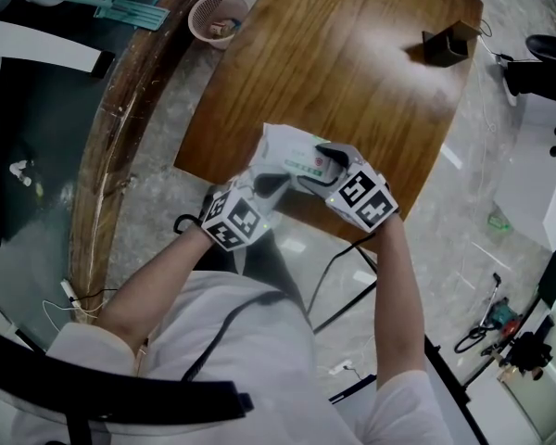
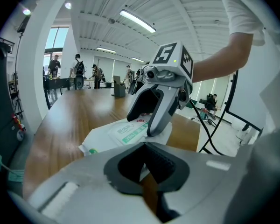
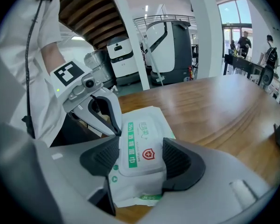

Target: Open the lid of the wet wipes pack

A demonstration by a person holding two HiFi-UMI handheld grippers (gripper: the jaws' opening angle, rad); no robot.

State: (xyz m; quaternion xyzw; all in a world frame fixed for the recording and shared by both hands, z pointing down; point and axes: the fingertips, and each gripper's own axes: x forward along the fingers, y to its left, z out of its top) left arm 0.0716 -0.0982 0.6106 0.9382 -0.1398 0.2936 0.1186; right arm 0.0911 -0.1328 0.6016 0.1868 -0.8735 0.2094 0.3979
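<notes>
1. Standing on the floor just off the table's far left edge, a pink basket was well apart from both grippers.
2. At the pack's left side sat the left gripper, its jaws drawn almost together with only a thin slit between the pads. In the right gripper view its tips touched the left edge of the lid. Whether they pinched that edge could not be told.
3. The wet wipes pack lay flat on the wooden table, close to the near edge by the person and between the two grippers. Its label faced up and its lid lay flat and closed.
4. The right gripper was clamped on the pack, with one ribbed pad pressed against each long side of the lid. The pack's near end stuck out past the pads toward the camera.
5. Beyond the pack a broad stretch of bare wood ran to the table's far edge, leaving room on that side. A small dark box stood near the far right corner, well apart from the pack.
</notes>
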